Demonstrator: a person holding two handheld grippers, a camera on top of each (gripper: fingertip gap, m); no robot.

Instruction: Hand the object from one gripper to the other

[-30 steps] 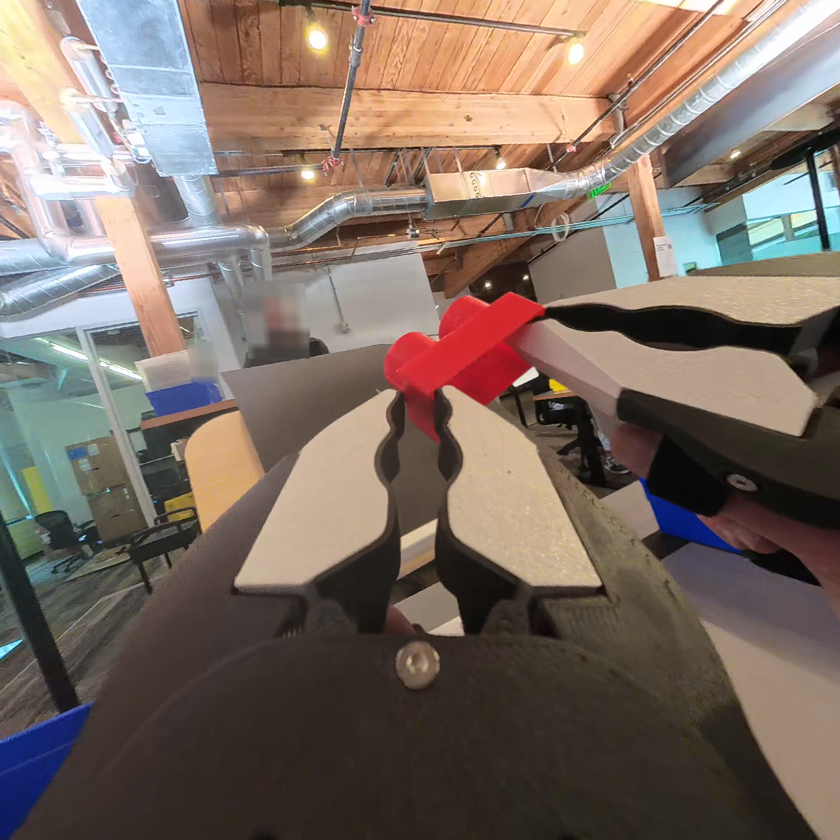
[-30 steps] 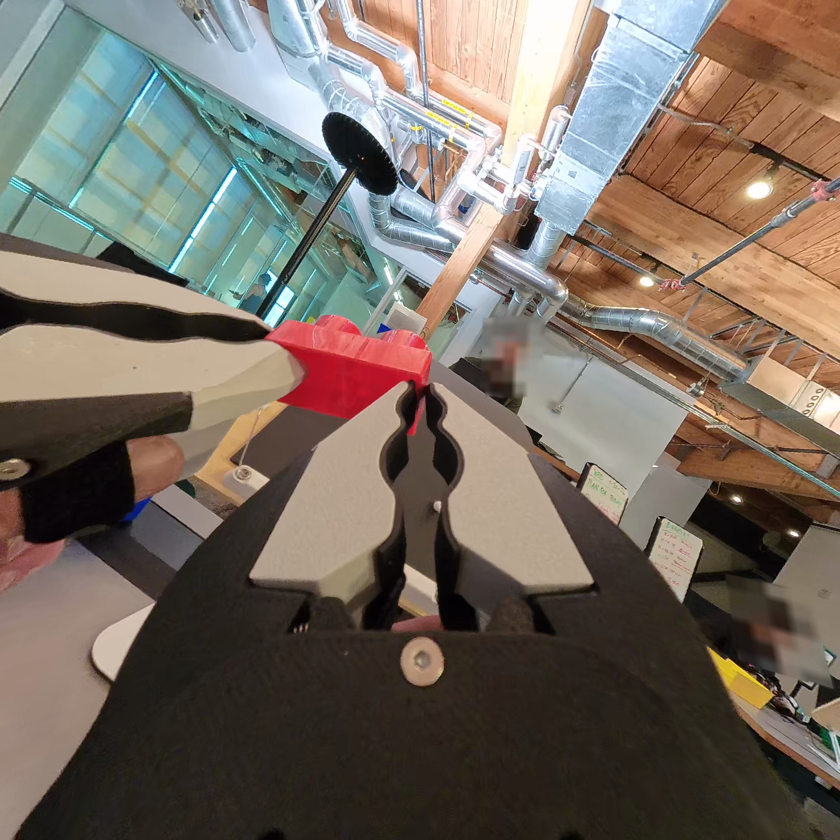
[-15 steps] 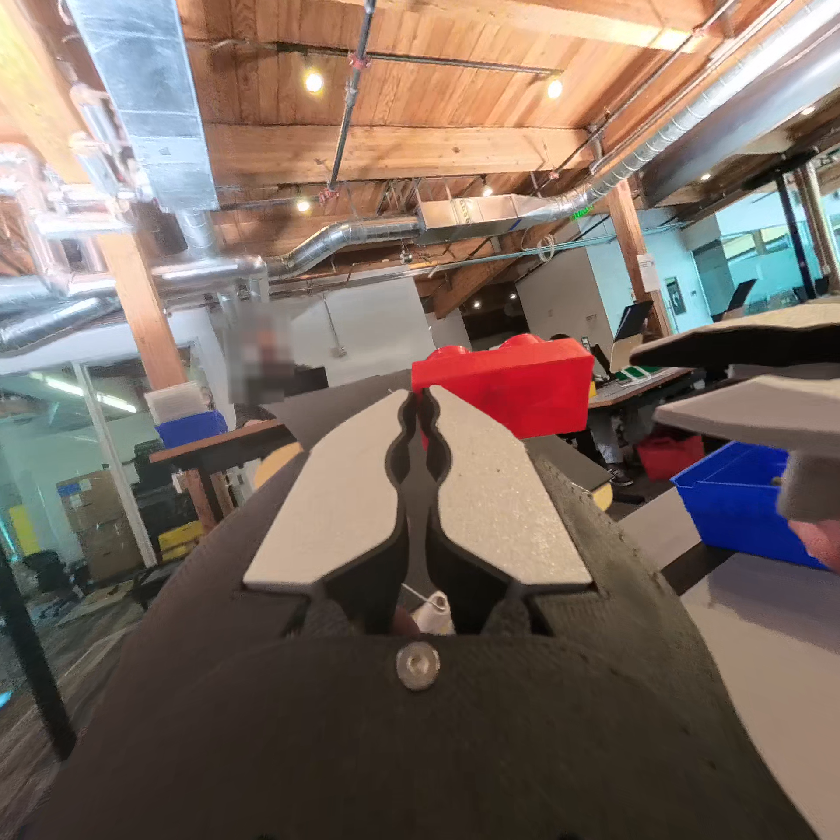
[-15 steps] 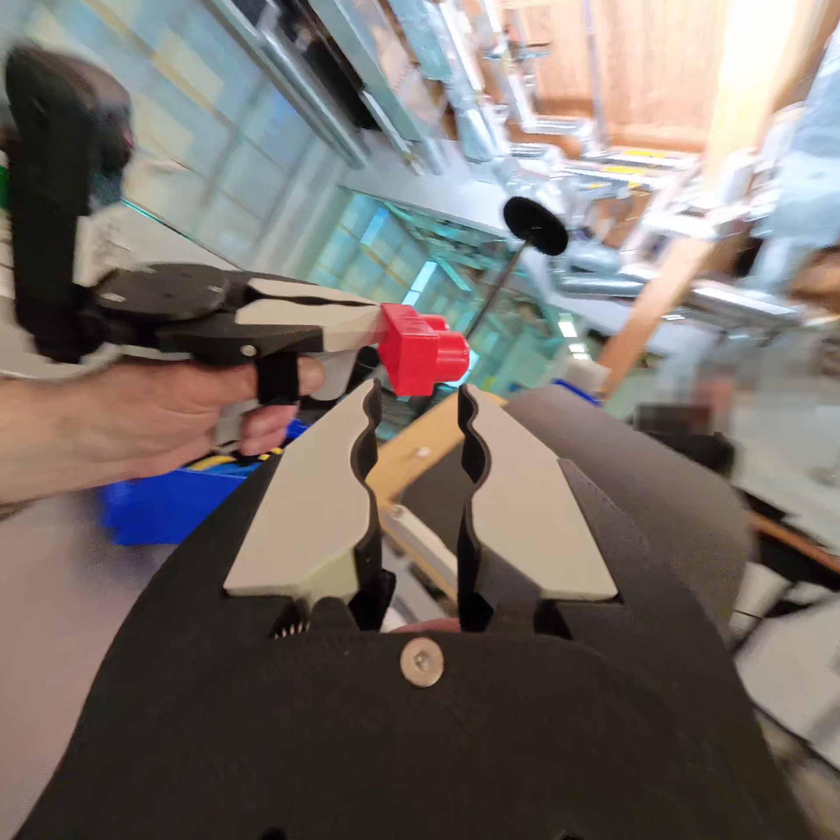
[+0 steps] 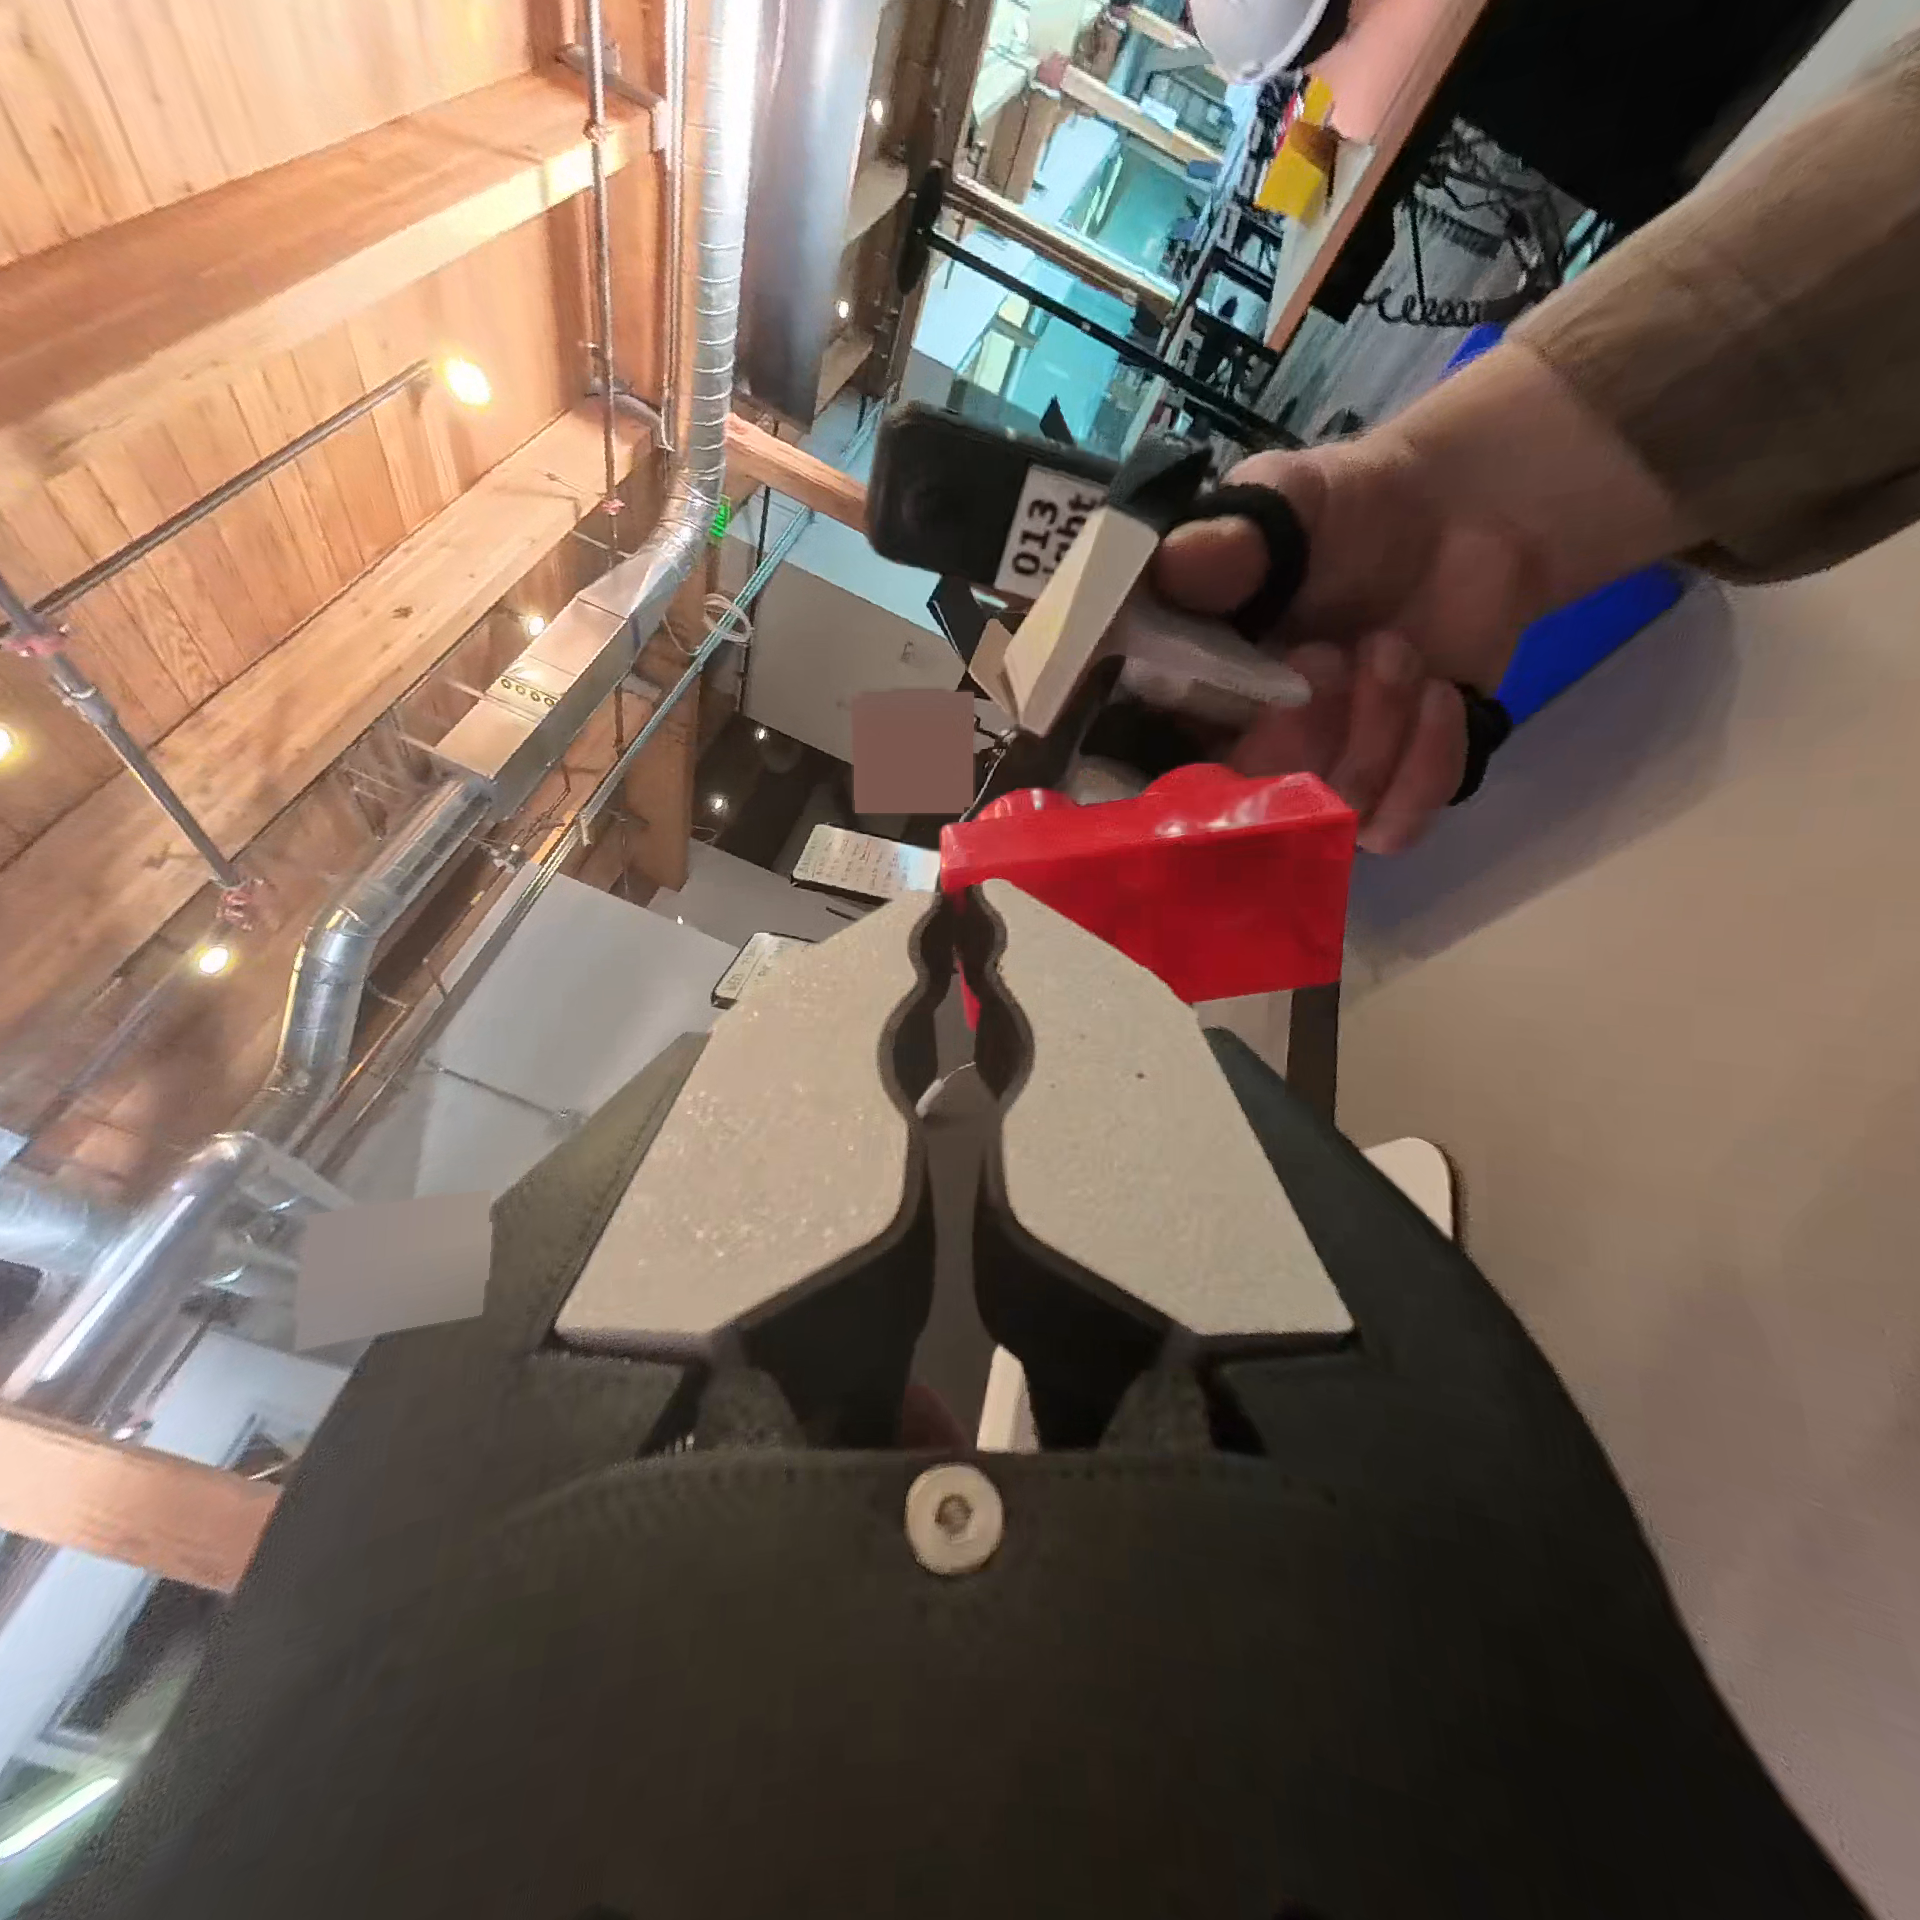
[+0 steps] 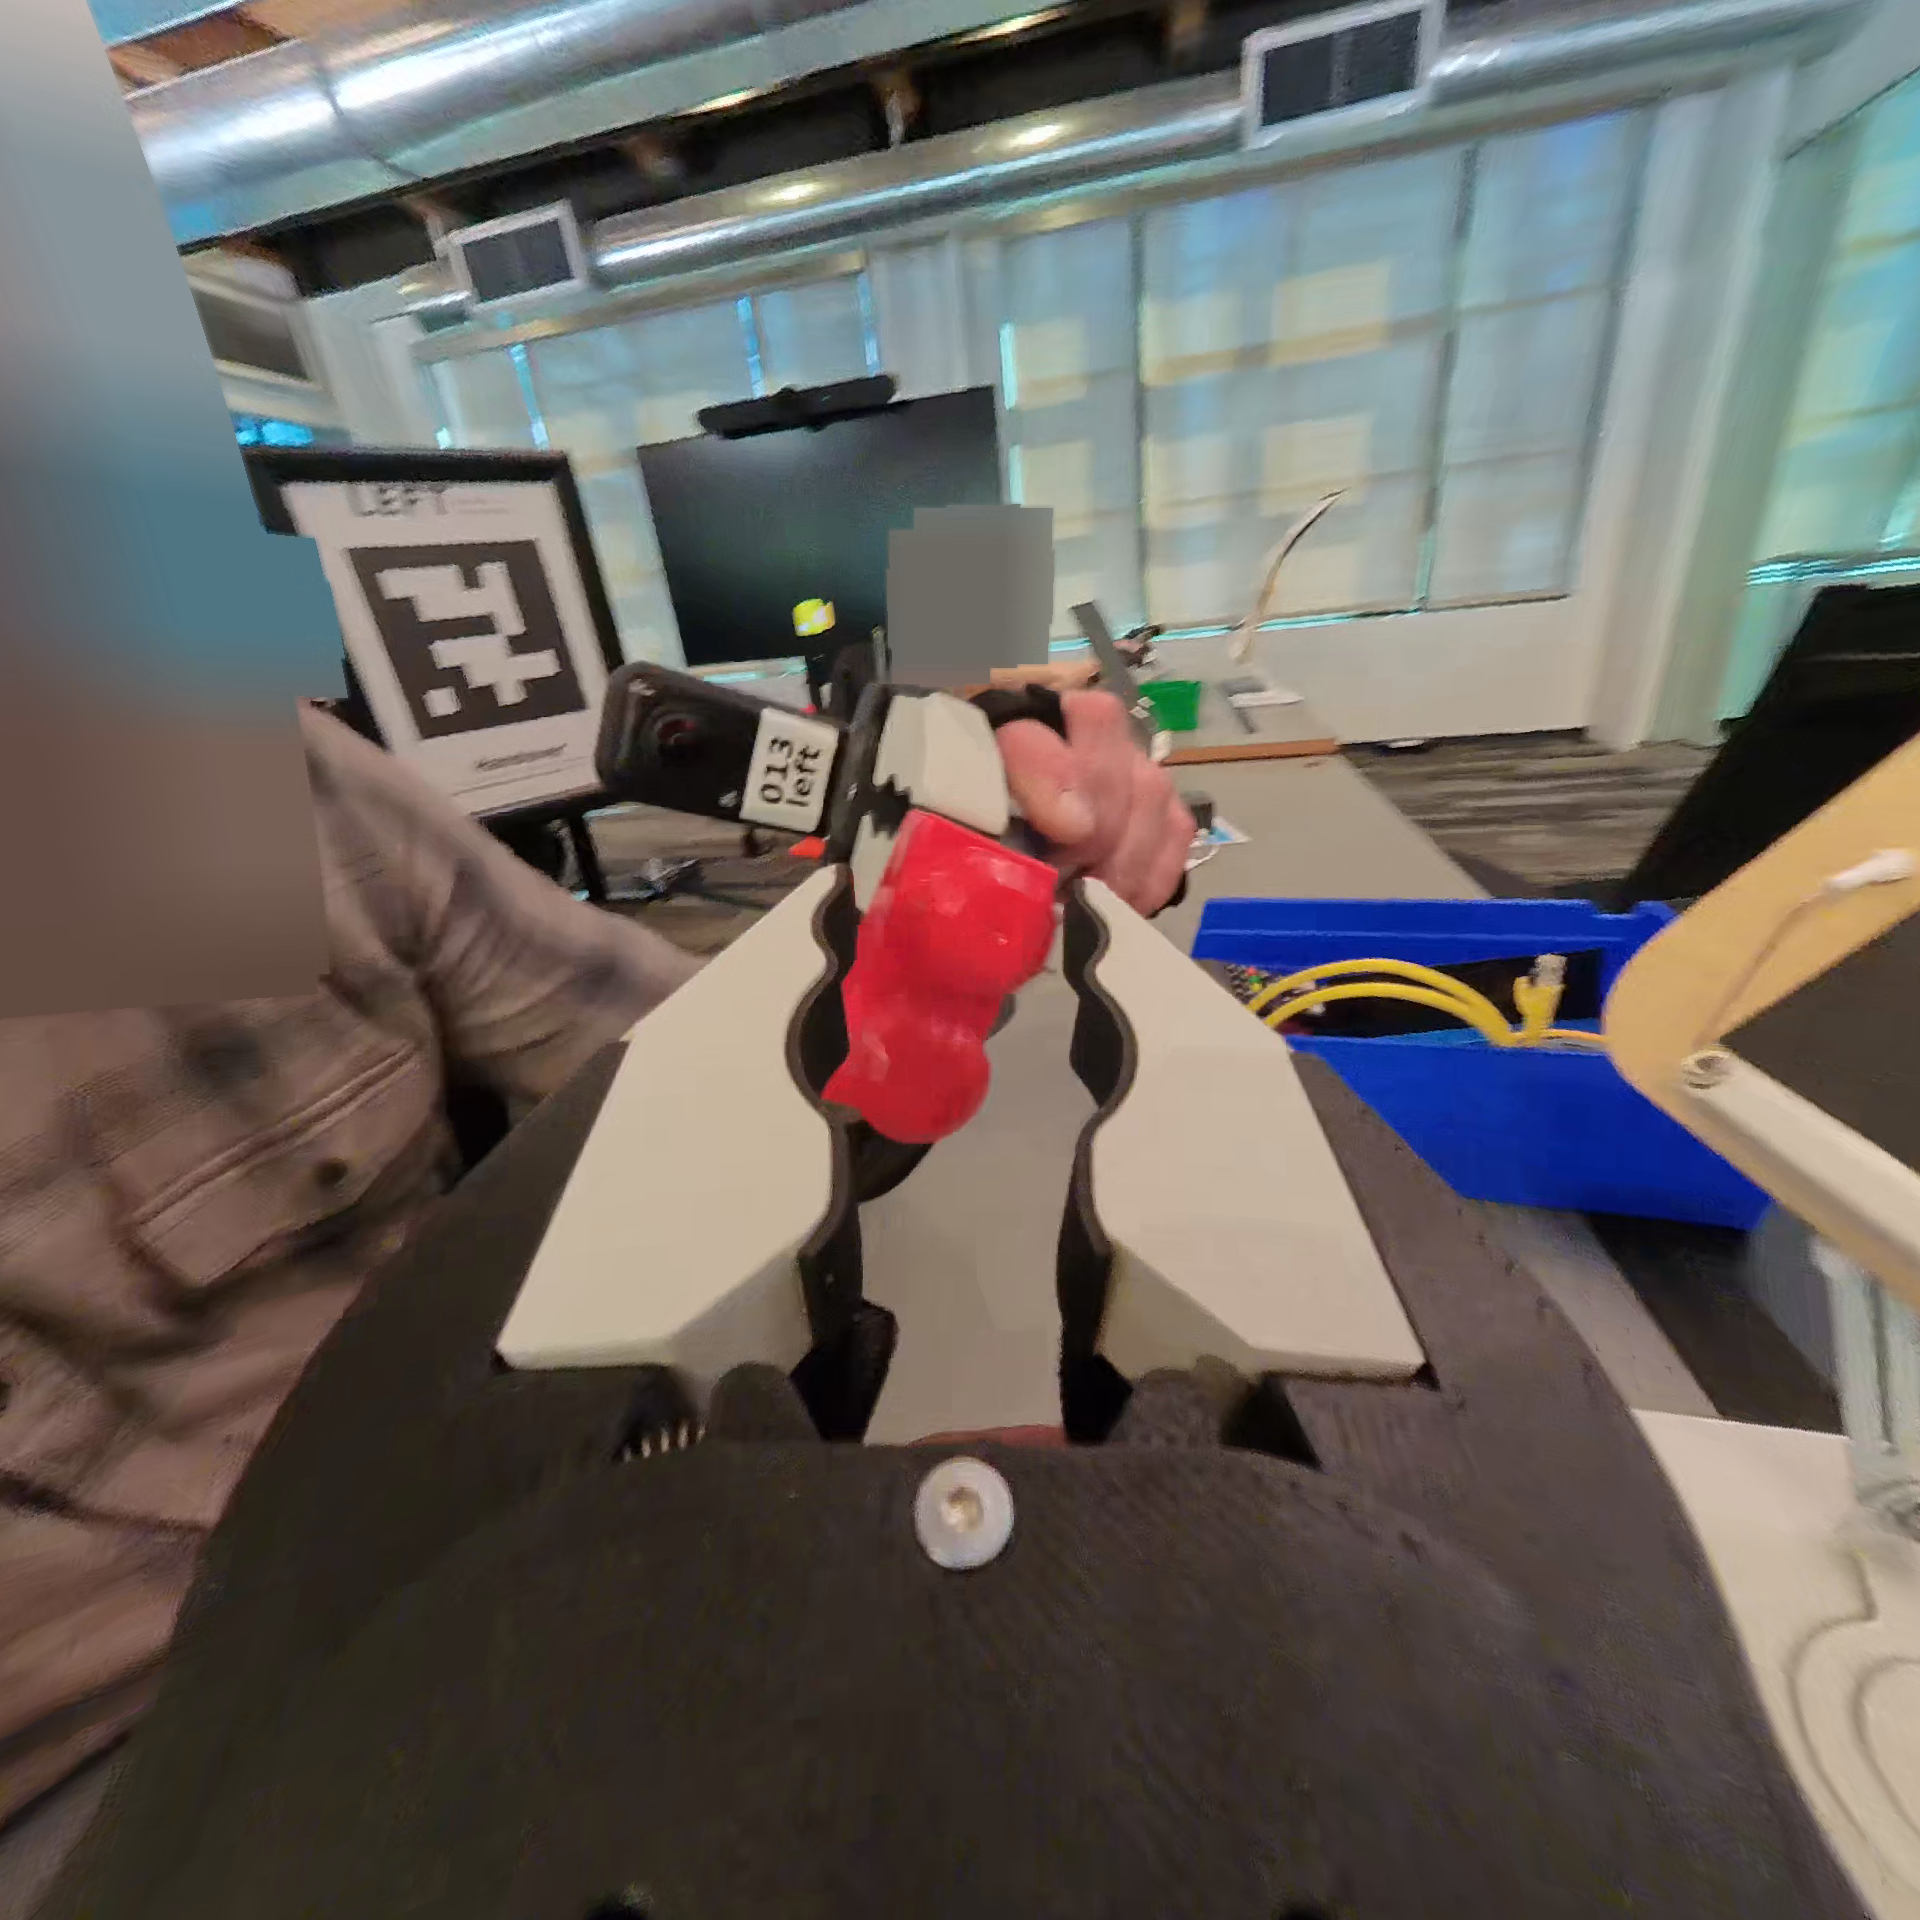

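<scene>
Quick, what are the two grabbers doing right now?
Left hand-held gripper: shut on the red block.
Right hand-held gripper: open, holding nothing; the red block sits between its fingers.

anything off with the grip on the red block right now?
Yes. The left gripper pinches the red block only by one end, at its very fingertips, so most of the block overhangs to the side. The right gripper is open around the block's free end, not closed on it.

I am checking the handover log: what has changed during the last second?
The right gripper let go of the red plastic toy brick, opened, and now faces it with jaws apart. The left gripper stayed shut on the brick's edge.
</scene>
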